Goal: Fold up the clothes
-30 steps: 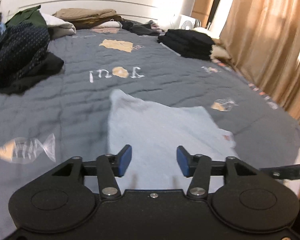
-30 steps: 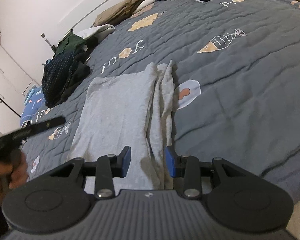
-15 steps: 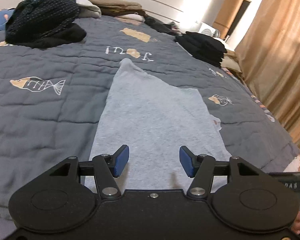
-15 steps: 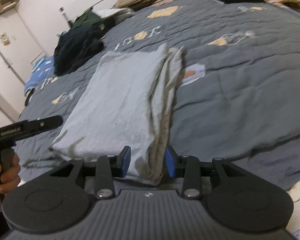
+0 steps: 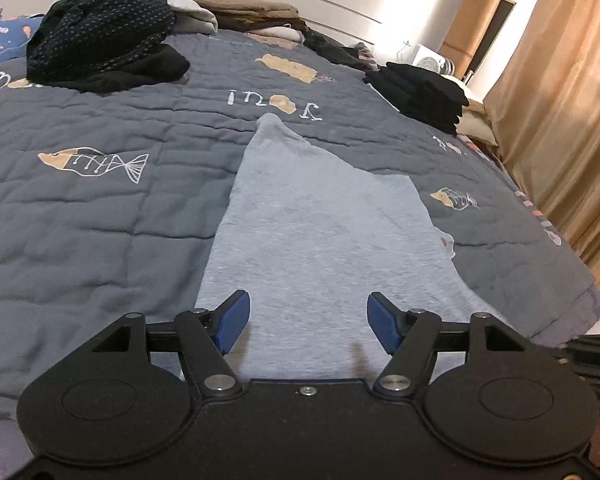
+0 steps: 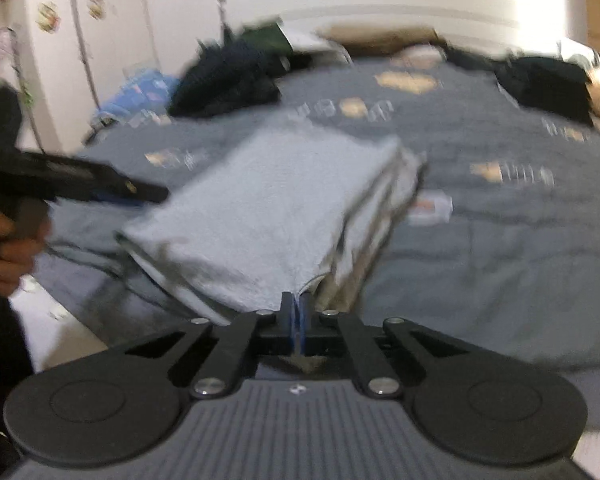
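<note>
Now the right gripper [image 6: 296, 317], parted 0.5 s ago, is clamped on the near edge of the grey garment [image 5: 324, 240] on the quilt [image 5: 100, 200]. The left gripper [image 5: 308, 318] remains spread above it.

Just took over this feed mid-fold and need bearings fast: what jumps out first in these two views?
The light grey garment lies folded lengthwise in the middle of the dark fish-print quilt, and the right gripper is shut on its near corner. The left gripper hangs open over the garment's near end. Unfolded dark clothes are heaped at the far left of the bed, and a folded black stack sits at the far right.
</note>
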`<state>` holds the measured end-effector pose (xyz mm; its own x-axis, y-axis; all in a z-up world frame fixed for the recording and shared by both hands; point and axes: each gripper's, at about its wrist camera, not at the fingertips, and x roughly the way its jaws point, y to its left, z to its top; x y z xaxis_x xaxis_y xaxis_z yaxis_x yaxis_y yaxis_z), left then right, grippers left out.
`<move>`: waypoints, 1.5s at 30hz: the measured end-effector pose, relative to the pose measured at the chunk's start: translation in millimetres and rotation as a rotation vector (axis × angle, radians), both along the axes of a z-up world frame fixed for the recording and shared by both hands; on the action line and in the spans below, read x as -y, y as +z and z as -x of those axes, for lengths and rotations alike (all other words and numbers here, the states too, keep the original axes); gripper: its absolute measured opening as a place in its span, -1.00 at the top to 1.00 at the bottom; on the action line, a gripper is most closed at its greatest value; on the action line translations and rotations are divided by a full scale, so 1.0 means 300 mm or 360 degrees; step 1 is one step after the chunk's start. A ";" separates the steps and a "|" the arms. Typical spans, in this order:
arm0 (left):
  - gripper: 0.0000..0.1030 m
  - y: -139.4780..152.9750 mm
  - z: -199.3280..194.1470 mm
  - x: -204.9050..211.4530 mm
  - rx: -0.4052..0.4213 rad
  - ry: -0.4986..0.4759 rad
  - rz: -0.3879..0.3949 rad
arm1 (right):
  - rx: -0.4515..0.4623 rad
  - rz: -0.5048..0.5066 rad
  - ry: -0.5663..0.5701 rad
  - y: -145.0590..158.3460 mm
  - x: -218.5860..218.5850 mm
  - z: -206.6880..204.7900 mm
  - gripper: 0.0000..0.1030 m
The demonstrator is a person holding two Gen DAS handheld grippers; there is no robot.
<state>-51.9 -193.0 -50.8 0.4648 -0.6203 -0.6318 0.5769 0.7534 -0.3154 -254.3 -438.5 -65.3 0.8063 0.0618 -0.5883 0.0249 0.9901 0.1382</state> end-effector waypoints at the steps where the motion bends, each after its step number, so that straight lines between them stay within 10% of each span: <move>1: -0.25 0.001 -0.001 0.001 -0.0003 -0.0006 -0.0005 | 0.0021 0.0004 0.0010 0.008 0.008 0.007 0.99; 8: -0.25 -0.005 0.018 0.031 0.0005 -0.0108 -0.0050 | -0.0293 0.0058 -0.0252 -0.059 0.088 -0.044 0.94; 15: -0.24 -0.016 0.072 0.093 -0.0029 -0.0319 -0.0015 | -0.0081 -0.0493 -0.0369 0.001 0.169 -0.035 0.34; 18: -0.24 -0.064 0.084 0.142 -0.0045 -0.0323 -0.0193 | -0.0039 -0.0664 -0.0350 -0.007 0.161 -0.056 0.26; 29: -0.29 -0.103 0.082 0.168 -0.0216 -0.0407 -0.0247 | -0.0229 -0.0592 -0.0323 -0.055 0.090 -0.100 0.24; 35: -0.30 -0.032 0.032 0.102 -0.0233 -0.0347 -0.0054 | -0.0375 -0.0528 -0.0375 -0.078 0.090 -0.102 0.22; 45: -0.31 0.010 -0.005 0.071 -0.0117 -0.0181 0.0005 | -0.0027 -0.0553 -0.0453 0.099 0.223 -0.214 0.09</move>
<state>-50.3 -214.2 -47.7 0.3438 -0.6682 -0.6598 0.6337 0.6836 -0.3621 -190.0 -505.3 -35.7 0.8101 0.0351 -0.5852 0.2949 0.8384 0.4585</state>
